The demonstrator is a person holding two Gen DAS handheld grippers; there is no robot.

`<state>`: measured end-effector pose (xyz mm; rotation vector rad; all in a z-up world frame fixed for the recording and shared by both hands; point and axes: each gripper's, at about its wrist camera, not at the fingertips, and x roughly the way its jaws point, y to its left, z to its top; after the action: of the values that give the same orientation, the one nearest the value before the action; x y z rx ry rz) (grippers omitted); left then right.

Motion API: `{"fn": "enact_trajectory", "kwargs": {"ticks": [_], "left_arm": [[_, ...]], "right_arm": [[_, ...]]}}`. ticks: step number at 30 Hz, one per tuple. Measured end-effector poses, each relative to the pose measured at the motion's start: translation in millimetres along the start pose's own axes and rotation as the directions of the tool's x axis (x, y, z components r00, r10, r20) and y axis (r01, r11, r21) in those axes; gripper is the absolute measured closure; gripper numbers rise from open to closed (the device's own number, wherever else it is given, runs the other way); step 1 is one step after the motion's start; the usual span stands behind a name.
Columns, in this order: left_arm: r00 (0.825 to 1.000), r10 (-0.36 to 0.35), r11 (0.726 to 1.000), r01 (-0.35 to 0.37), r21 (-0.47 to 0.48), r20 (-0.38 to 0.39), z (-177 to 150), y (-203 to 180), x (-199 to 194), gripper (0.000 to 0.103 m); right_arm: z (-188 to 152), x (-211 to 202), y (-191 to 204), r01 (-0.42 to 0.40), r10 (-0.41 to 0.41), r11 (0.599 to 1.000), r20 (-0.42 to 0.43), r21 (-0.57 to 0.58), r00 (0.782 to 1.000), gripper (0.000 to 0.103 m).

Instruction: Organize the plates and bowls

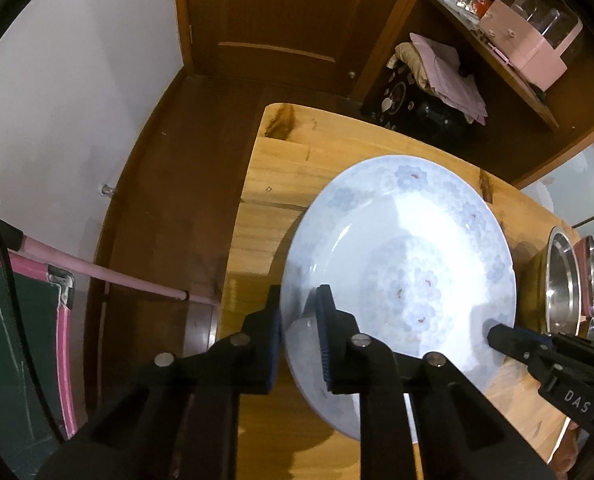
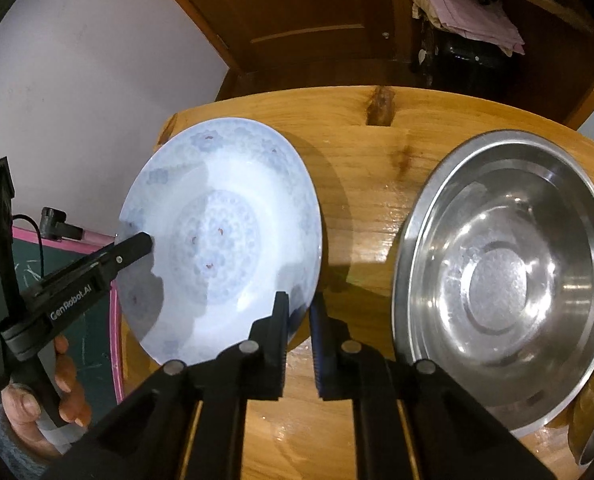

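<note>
A: From your left wrist view, where do you stand?

B: Your left gripper (image 1: 300,320) is clamped on the near-left rim of the blue-patterned plate (image 1: 409,248), one finger under the rim, the other pad on the inner face. The plate sits on the wooden table (image 1: 281,168). Your right gripper (image 1: 497,334) reaches in from the right, its tip at the plate's opposite rim.

A: And the right wrist view?

B: Your right gripper (image 2: 299,312) is nearly closed, its jaws pinching the plate's (image 2: 225,232) lower right edge. Just beside it, to the right, stands a steel bowl (image 2: 501,280), apart from the plate. Your left gripper (image 2: 137,246) bites the far rim, with your hand (image 2: 57,384) on its handle.
</note>
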<state>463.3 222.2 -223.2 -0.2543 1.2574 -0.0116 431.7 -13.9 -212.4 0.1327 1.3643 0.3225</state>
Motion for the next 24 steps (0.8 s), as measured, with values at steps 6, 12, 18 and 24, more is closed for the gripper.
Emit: {"fn": "enact_trajectory", "kwargs": {"ticks": [6,12,18,24], "left_arm": [[0.998,-0.020,0.999,0.022,0.035,-0.053,-18,3,-7,0.093],[0.995,-0.058,0.995,0.065,0.078,-0.083,-45,3,-15,0.093],[0.992,-0.075,0.993,0.083,0.081,-0.099,-47,1,-12,0.088],[0.990,-0.088,0.992,0.097,0.079,-0.110,-39,-2,-5,0.082]], "right_arm": [[-13,-3,0,0.022,-0.023,0.999,-0.031,-0.033,0.999,0.093],[-40,-11,-1,0.021,-0.026,0.996,-0.059,-0.092,0.998,0.093],[-53,-17,-4,-0.007,0.000,0.994,-0.063,-0.111,0.998,0.093],[-63,-21,-7,-0.006,-0.003,0.992,-0.070,-0.128,0.998,0.093]]}}
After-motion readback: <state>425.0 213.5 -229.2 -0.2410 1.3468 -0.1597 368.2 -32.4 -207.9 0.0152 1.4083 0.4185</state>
